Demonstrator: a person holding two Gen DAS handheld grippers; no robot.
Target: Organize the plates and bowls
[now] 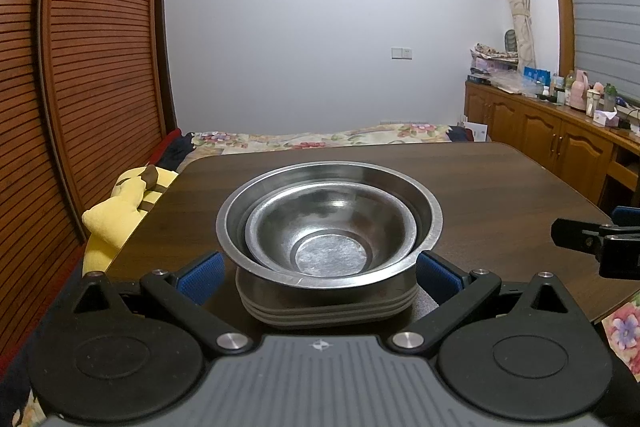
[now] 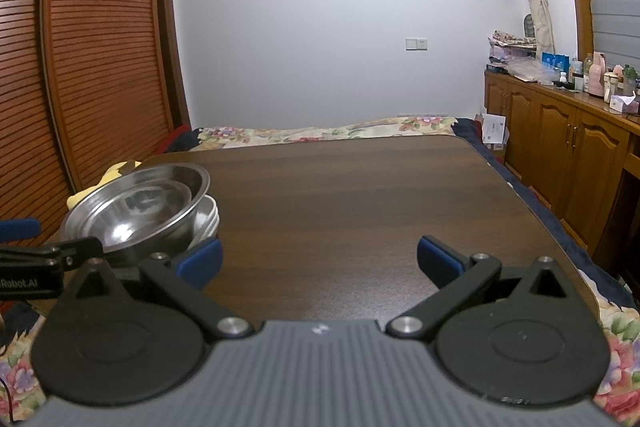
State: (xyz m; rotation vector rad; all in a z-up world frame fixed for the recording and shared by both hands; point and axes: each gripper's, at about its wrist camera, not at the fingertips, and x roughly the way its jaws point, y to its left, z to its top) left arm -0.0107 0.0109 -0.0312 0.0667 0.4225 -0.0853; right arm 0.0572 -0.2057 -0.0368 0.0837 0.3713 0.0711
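Note:
Two steel bowls are nested, the small bowl (image 1: 330, 227) inside the large bowl (image 1: 428, 219), on a stack of pale plates (image 1: 328, 309) on the dark wooden table (image 1: 500, 187). My left gripper (image 1: 320, 273) is open, its blue pads either side of the stack's near edge and not touching it. In the right wrist view the same bowl stack (image 2: 140, 205) and plates (image 2: 208, 223) sit at the table's left. My right gripper (image 2: 319, 259) is open over bare table (image 2: 340, 195), holding nothing. The right gripper's tip (image 1: 592, 239) shows at the left view's right edge.
A yellow plush toy (image 1: 120, 211) lies off the table's left edge by the slatted wardrobe doors (image 1: 80, 67). A bed with a floral cover (image 1: 320, 137) lies beyond the table. Wooden cabinets (image 2: 560, 155) with bottles stand at right.

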